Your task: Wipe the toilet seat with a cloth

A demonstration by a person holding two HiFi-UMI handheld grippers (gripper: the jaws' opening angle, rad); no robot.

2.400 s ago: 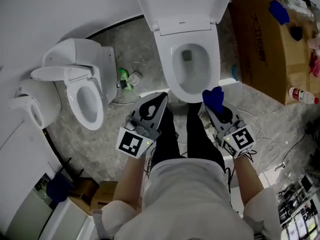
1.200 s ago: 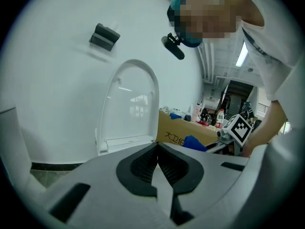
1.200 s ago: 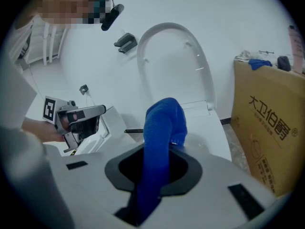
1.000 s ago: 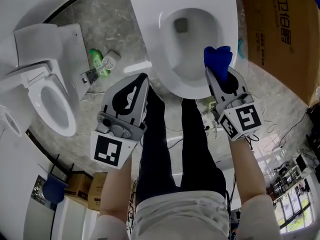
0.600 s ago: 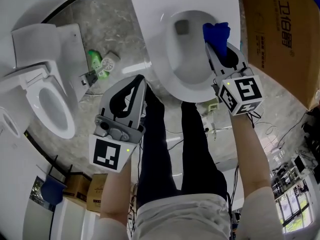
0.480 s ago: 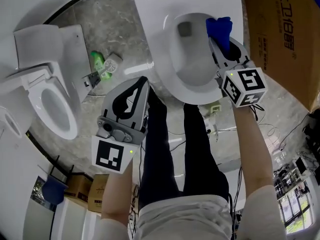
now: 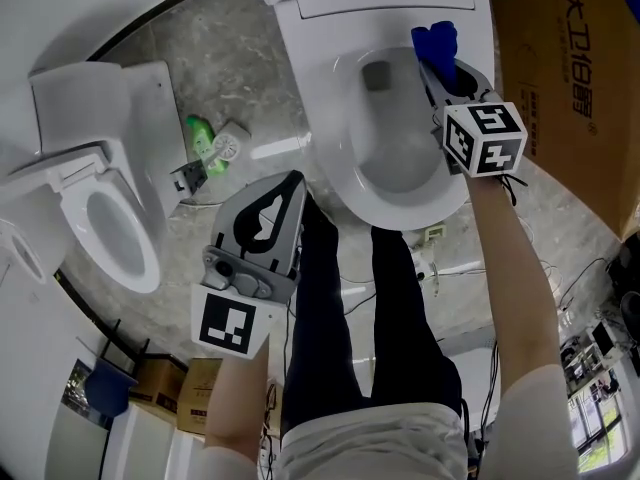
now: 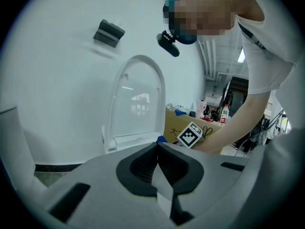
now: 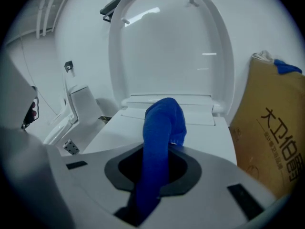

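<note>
Cloth (image 7: 435, 40), blue, is clamped between the jaws of the right gripper (image 7: 442, 63), jaws closed tight on it with the bunched end sticking out past the tips. It sits at the right rear of the toilet seat (image 7: 318, 128), close to the hinge; contact with the seat can't be confirmed. Lid (image 9: 171, 46) stands raised just behind the cloth. Cardboard box (image 7: 575, 58) stands right beside the toilet on the gripper's side, close to the right arm. Left gripper (image 7: 293, 183) is held low over the person's legs (image 7: 330, 308), well apart from the seat, jaws pressed together with nothing between them. Its view shows the right gripper's marker cube (image 8: 190, 135) in front of the box, and bottles (image 8: 223, 113) on top of the box. Second toilet (image 7: 110, 218) stands to the left, seat down, with a green bottle (image 7: 200, 133) lying on the grey floor (image 7: 210, 58) between the two toilets. Thin cables (image 7: 560, 288) trail on the floor at right.
</note>
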